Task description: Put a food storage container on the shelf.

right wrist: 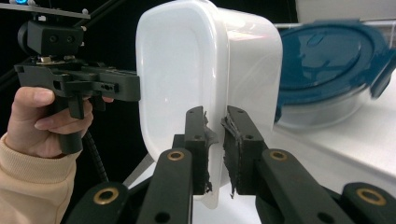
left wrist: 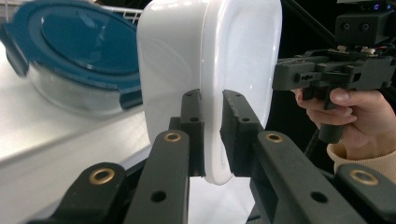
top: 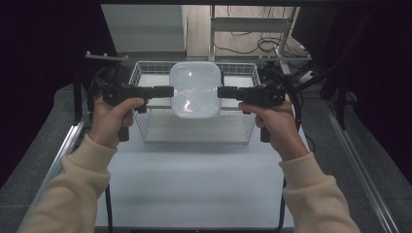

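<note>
The white plastic box (top: pixel 195 90) hangs in the air over the wire basket (top: pixel 145 127), carried between both tools; the left gripper (left wrist: pixel 212 135) pinches the thin rim on one side and the right gripper (right wrist: pixel 215 149) pinches the rim opposite, jaws nearly together on the lip; it looks light, empty and glossy, so likely slick and a little bendy; a rim hold on both sides, kept level, seems safest; a blue-lidded glass dish (left wrist: pixel 81 60) sits behind
</note>
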